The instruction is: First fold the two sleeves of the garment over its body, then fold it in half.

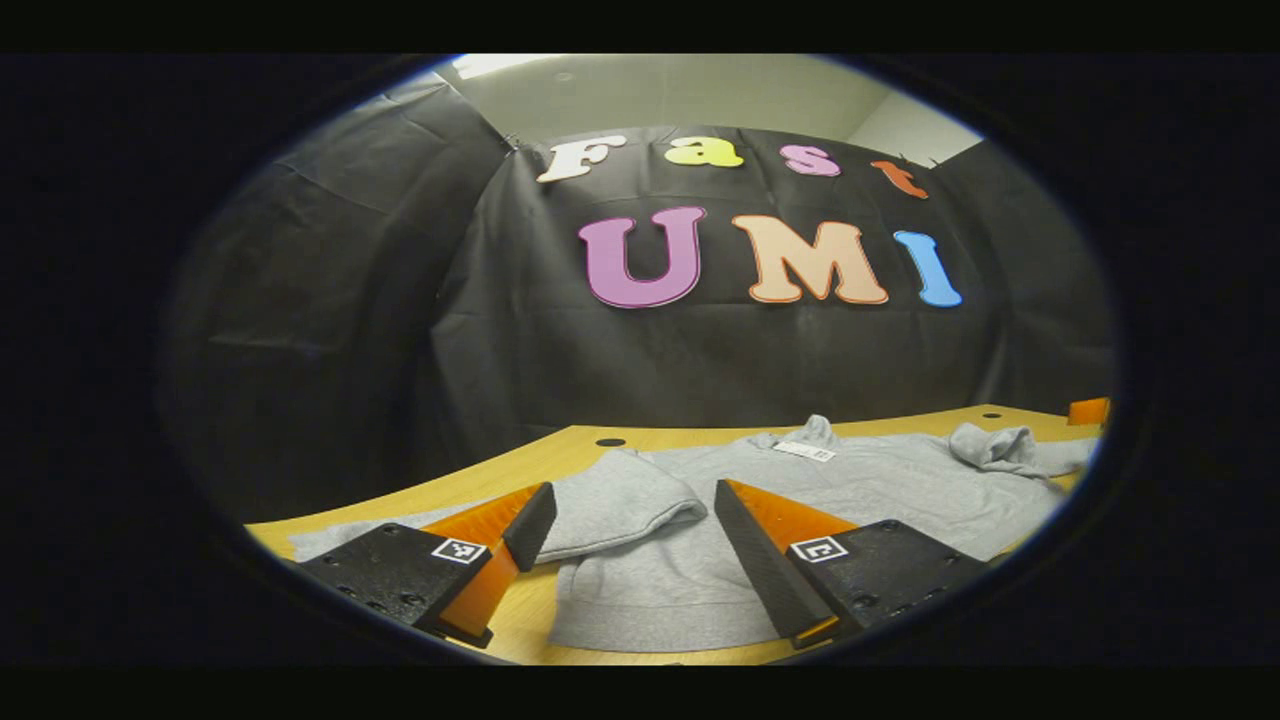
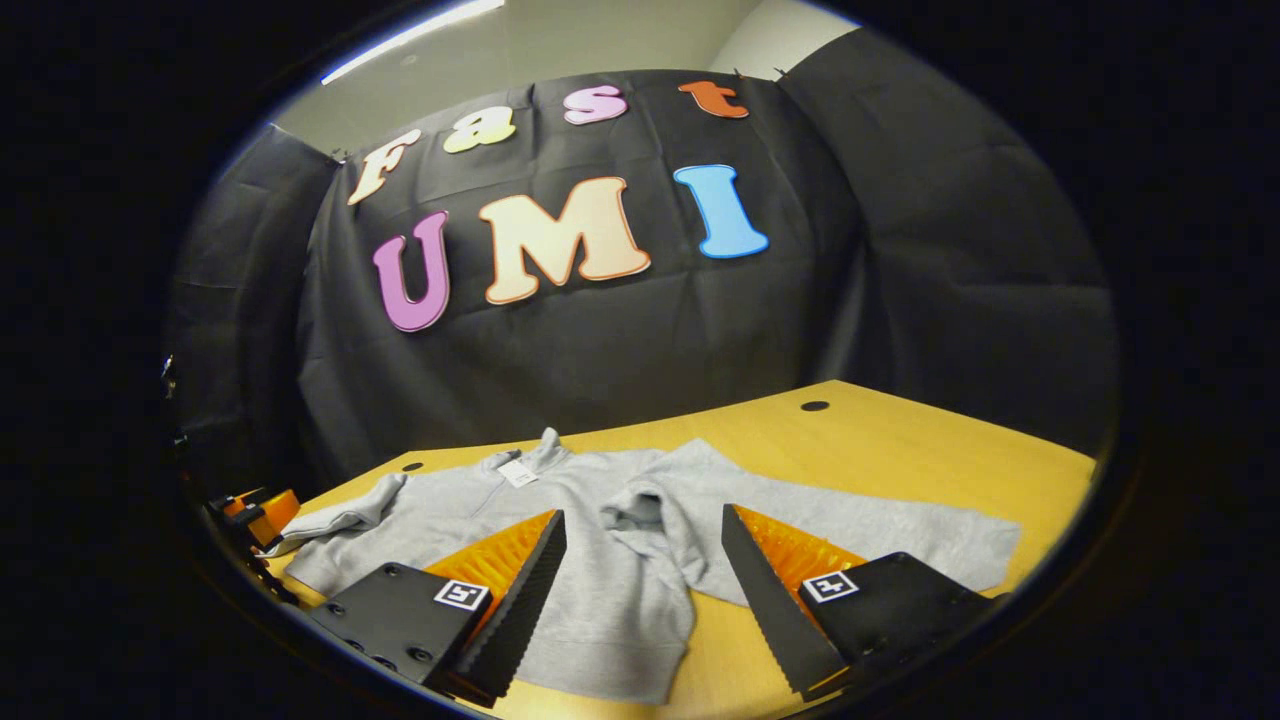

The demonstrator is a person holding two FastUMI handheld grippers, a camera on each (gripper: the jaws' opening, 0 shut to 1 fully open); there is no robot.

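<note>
A grey hooded sweatshirt (image 1: 850, 480) is lying spread on the wooden worktop (image 2: 900, 450), its collar with a white tag (image 1: 803, 451) pointing toward the black cloth wall.

In the left gripper view, the left claw (image 1: 625, 535) is hovering low over the near part of the sweatshirt with its two fingers spread wide apart, released and gripping nothing. Between them, one sleeve (image 1: 620, 500) is lying partly turned in over the body, its rounded fold sitting just beside the fingertip at the left of that view. The other sleeve (image 1: 1000, 445) is lying bunched at the far right of that view.

In the right gripper view, the right claw (image 2: 640, 550) is likewise hanging released, fingers wide apart over the sweatshirt's hem (image 2: 610, 670), touching no cloth that I can tell. A sleeve (image 2: 850, 530) is stretching out flat on the worktop behind the finger at the right of that view. The other gripper (image 2: 255, 515) is showing at the far left edge, near the opposite sleeve (image 2: 340, 520).
</note>
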